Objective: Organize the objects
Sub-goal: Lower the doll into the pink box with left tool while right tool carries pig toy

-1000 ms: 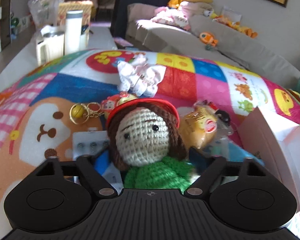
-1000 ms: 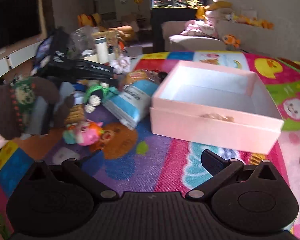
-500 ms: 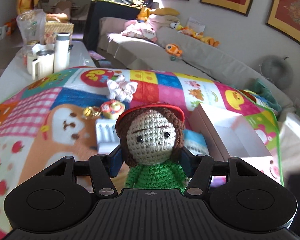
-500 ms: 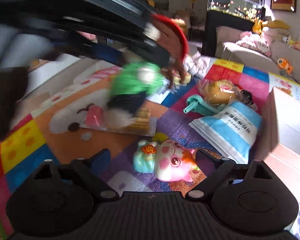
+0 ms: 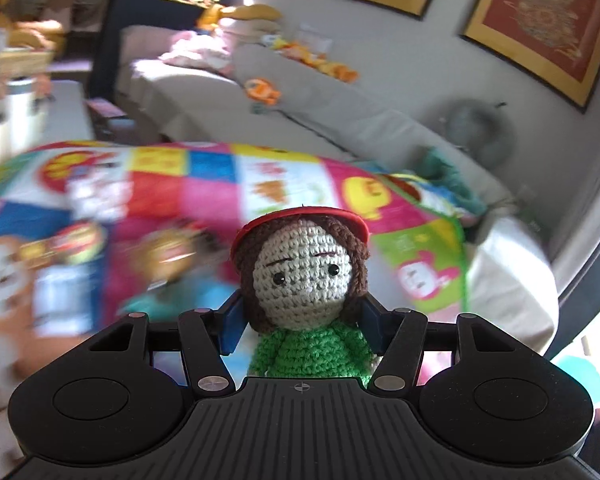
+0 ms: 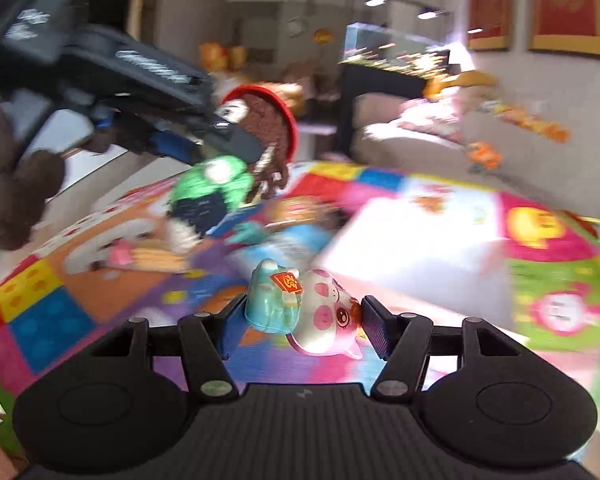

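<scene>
My left gripper (image 5: pixel 300 320) is shut on a crochet doll (image 5: pixel 304 276) with brown hair, a red cap and a green top, held in the air above the mat. The doll also shows in the right wrist view (image 6: pixel 236 152), hanging from the left gripper at upper left. My right gripper (image 6: pixel 300 320) is shut on a small pig figurine (image 6: pixel 300 308), white and pink with a teal back, lifted off the mat. The pink box (image 6: pixel 412 248) lies blurred just beyond it to the right.
A colourful play mat (image 6: pixel 52 320) covers the table, with blurred small items and a blue-white pouch (image 6: pixel 284 244) on it. A grey sofa (image 5: pixel 340 120) with plush toys runs behind. Framed pictures hang on the wall.
My left gripper has lifted the doll and swung right. My right gripper has closed on the pig figurine, raised it from the mat and turned right toward the box.
</scene>
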Available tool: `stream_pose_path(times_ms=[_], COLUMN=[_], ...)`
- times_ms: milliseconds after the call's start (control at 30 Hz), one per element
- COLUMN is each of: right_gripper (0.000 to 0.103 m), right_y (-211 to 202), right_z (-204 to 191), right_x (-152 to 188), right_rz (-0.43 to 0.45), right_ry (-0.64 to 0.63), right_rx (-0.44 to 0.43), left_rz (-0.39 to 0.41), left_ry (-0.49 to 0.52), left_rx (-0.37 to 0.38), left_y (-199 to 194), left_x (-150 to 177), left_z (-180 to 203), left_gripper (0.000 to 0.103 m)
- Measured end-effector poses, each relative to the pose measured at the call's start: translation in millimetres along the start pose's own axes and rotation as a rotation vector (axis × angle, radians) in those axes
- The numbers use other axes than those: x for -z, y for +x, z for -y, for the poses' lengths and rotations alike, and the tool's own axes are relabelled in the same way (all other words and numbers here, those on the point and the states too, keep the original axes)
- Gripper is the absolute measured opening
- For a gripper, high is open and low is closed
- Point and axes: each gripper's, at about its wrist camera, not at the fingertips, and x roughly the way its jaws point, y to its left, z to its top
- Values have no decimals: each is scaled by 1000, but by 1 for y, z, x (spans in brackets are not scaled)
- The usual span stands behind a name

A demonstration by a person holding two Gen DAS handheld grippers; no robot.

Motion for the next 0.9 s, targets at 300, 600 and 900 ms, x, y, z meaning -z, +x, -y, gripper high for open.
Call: stream_pose_path(times_ms=[300,600,900], right_gripper=[61,61,61], right_y=[-20,-7,73], right_z=[76,107,103], right_x=[20,20,-9], right_rz=[38,31,-72], right_ry=[150,141,67], right_rx=[180,201,167], left_rz=[-205,-275,-248], left_ry=[123,177,115], left_rx=[-190,-235,-162], left_y=[174,161,137], left_x=[-11,11,-1], left_z=[55,45,26], left_gripper=[63,65,65])
